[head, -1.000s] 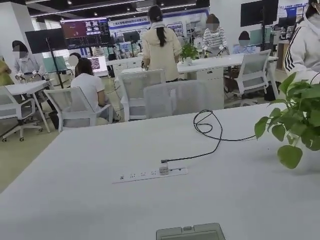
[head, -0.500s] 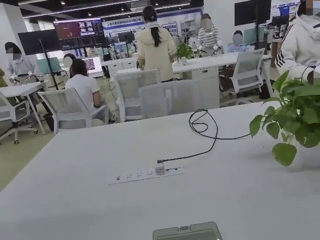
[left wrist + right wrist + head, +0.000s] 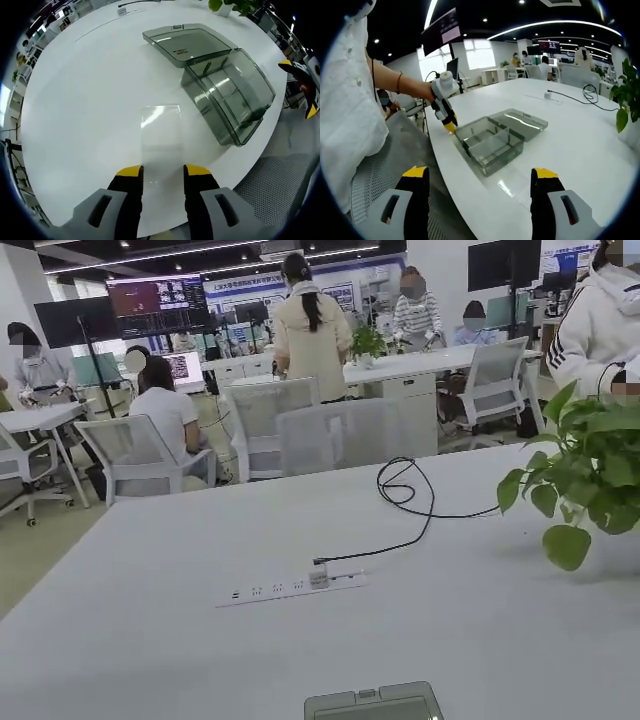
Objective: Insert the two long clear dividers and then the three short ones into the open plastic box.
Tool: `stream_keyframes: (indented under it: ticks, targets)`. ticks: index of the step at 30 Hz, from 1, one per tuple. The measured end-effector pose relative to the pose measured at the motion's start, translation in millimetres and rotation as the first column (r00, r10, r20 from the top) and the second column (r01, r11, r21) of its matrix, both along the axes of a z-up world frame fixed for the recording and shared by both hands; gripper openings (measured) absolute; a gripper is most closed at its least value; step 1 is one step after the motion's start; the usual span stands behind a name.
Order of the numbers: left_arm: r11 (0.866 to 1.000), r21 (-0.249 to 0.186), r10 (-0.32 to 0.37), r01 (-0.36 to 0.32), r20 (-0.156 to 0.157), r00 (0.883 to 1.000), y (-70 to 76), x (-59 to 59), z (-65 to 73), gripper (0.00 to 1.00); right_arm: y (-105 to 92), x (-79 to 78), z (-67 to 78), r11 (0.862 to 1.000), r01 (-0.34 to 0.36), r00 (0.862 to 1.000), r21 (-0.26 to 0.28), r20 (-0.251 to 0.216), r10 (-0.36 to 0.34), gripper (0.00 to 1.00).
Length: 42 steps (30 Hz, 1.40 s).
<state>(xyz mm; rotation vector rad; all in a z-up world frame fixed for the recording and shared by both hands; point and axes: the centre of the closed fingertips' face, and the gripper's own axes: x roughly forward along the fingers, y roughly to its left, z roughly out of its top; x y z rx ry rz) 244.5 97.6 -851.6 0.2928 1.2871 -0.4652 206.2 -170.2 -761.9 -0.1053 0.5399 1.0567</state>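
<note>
In the left gripper view, the left gripper [image 3: 163, 172] points over the white table [image 3: 85, 100], and a clear divider [image 3: 160, 130] lies flat-faced straight ahead, its near end between the two jaws. The jaws stand a little apart, about as wide as the divider, and I cannot tell if they press its edges or only hover over it. To the right of the divider sits the open plastic box [image 3: 227, 97], near the table edge, with its lid [image 3: 187, 42] folded back flat on the far side. Some lines show inside the box, but I cannot tell if they are slots or walls. In the right gripper view, a hand [image 3: 432, 92] holds the left gripper just beside the left corner of the box, and the right gripper [image 3: 480, 173] has its jaws spread wide with nothing between them. In the head view, a power strip [image 3: 295, 589] lies on the table, a black cable [image 3: 420, 505] runs from it, and a green plant [image 3: 590, 480] stands at the right.
</note>
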Motion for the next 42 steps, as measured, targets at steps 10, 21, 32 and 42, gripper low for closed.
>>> stream_keyframes:
  ticks: [10, 21, 32, 42]
  targets:
    - [0.996, -0.067, 0.053, -0.052, 0.011, 0.999, 2.0, -3.1, 2.4, 0.3, 1.2, -1.9, -0.7, 1.0, -0.005, 1.0, -0.013, -0.005, 0.005, 0.84]
    - [0.972, -0.195, 0.145, -0.132, 0.053, 0.988, 1.8, -6.2, 22.7, 0.3, 7.1, -1.0, 5.3, 0.999, -0.018, 1.0, -0.039, -0.012, 0.018, 0.84]
    - [0.909, -0.382, 0.228, -0.168, 0.117, 0.967, -18.5, -5.8, 64.6, 0.3, 21.5, 5.5, 24.8, 1.0, -0.013, 1.0, -0.015, -0.019, 0.013, 0.81]
    - [0.821, -0.558, 0.258, -0.123, 0.17, 0.951, -56.5, -4.4, 104.7, 0.3, 63.7, 22.8, 67.6, 0.988, 0.093, 0.989, 0.127, -0.126, -0.077, 0.74]
